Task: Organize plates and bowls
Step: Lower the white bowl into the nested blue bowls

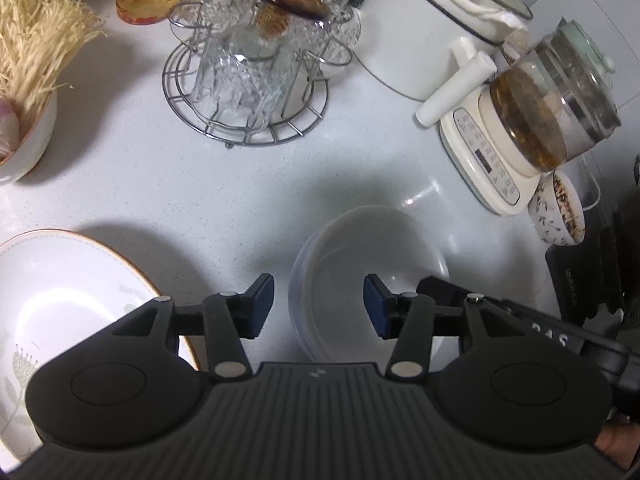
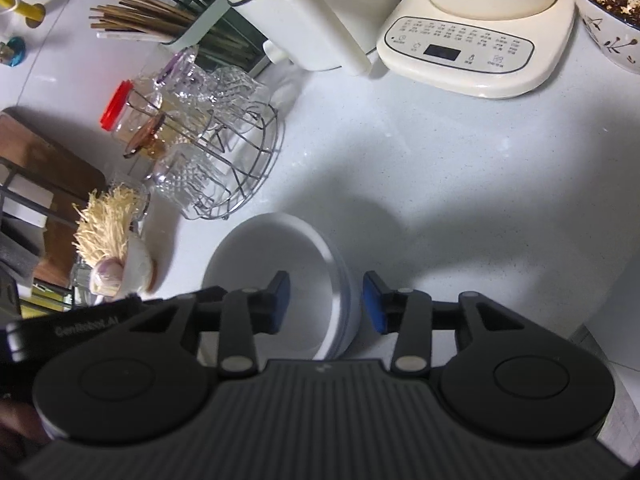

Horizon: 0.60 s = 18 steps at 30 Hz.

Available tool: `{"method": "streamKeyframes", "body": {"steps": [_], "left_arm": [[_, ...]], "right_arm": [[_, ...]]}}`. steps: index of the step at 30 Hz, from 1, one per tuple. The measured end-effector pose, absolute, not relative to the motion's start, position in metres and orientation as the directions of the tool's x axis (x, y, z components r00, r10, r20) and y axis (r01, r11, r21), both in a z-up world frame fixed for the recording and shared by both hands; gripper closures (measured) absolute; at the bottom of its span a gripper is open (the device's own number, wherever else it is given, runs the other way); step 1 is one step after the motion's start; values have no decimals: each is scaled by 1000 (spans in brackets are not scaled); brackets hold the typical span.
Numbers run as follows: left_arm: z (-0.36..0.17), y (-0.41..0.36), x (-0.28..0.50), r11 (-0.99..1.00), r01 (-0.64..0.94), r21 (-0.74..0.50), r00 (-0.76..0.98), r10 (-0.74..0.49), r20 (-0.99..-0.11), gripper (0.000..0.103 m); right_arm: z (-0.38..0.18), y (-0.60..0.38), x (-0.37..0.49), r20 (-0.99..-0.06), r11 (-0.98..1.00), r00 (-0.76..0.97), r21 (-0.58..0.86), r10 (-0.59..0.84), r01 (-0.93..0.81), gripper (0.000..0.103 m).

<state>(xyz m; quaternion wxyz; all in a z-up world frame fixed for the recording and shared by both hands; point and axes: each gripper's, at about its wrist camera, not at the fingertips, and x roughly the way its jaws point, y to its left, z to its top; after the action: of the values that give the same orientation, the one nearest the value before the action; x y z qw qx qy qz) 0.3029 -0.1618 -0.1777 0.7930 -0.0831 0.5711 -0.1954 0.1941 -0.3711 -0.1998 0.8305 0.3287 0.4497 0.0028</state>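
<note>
A stack of plain white bowls (image 1: 372, 248) sits on the white counter. My left gripper (image 1: 319, 307) is open, its jaws straddling the stack's left rim. In the right wrist view the same stack (image 2: 276, 256) lies below my right gripper (image 2: 326, 304), which is open with its jaws on either side of the stack's right rim. A white plate with a gold rim and leaf print (image 1: 60, 292) lies at the lower left of the left wrist view, partly hidden by the gripper body. The right gripper's black body (image 1: 532, 320) shows at the right.
A wire rack of glass cups (image 1: 248, 80) stands behind the bowls. A white kettle base with a glass pot (image 1: 532, 128), a white cooker (image 1: 432, 20), a patterned bowl of dark scraps (image 1: 560, 212) and a bowl of enoki mushrooms (image 1: 28, 80) surround the spot. Chopsticks (image 2: 160, 20) stand at the back.
</note>
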Motion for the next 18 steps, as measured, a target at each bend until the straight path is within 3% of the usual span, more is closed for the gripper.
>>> {"method": "streamKeyframes", "body": {"steps": [6, 12, 18], "left_arm": [[-195, -169, 304, 914, 199, -353, 246, -395, -885, 49], [-206, -172, 305, 921, 167, -351, 238, -383, -892, 66], [-215, -171, 306, 928, 134, -348, 243, -371, -896, 82]], "right_arm": [[-214, -374, 203, -754, 773, 564, 563, 336, 292, 62], [-222, -374, 210, -757, 773, 533, 575, 378, 269, 75], [-231, -377, 213, -772, 778, 501, 569, 392, 268, 78]]}}
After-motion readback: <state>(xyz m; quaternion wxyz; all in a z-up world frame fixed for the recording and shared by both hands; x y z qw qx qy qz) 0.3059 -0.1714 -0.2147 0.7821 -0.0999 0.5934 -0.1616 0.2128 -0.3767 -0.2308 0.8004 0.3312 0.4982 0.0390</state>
